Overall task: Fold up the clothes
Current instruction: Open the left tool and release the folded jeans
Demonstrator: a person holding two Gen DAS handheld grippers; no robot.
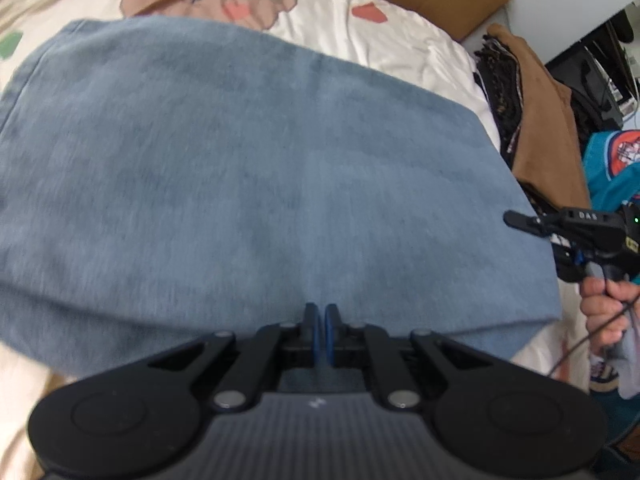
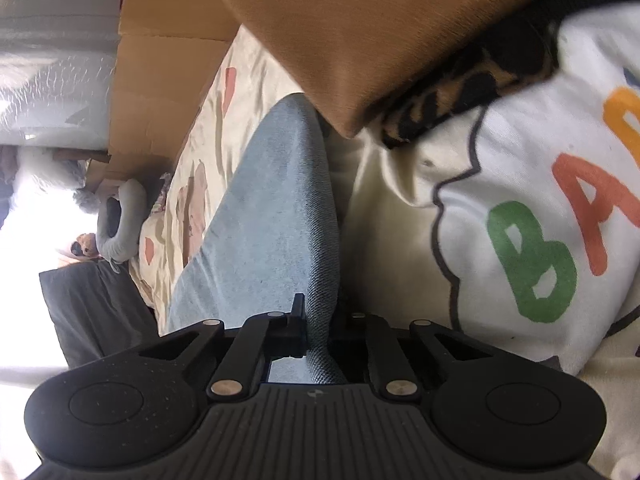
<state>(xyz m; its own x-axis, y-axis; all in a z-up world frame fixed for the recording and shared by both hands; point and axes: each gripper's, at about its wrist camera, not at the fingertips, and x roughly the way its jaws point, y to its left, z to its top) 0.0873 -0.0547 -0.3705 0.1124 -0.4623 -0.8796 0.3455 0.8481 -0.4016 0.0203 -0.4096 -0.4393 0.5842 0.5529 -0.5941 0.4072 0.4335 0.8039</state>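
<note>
Blue denim garment [image 1: 248,168] lies spread on the bed [image 1: 360,32], over a cream printed bedsheet, with a smooth doubled-looking near edge. It could be mid-fold or already folded flat; you can't settle that here. It reads as soft but weighty cloth with some body: it will drape and sag between two holds, won't slip much, and nothing about it is fragile. Take it at the edges and corners, where the layers pinch together, not in the middle of the panel.

Left tool [image 1: 322,322] sits at the near edge with its blue pads almost together; you can't tell if any cloth is between them. Right tool [image 2: 316,320] is clenched on the garment's right edge, with denim running straight through its fingers; the left wrist view shows it at the right corner, with a hand [image 1: 604,312] under it.

Motion blur smears the weave. Waistband, legs and seams aren't readable, so the garment type is a guess. The far left edge runs out of frame. The brown cloth [image 2: 380,32] and the white printed top [image 2: 540,200] alongside are cropped.
</note>
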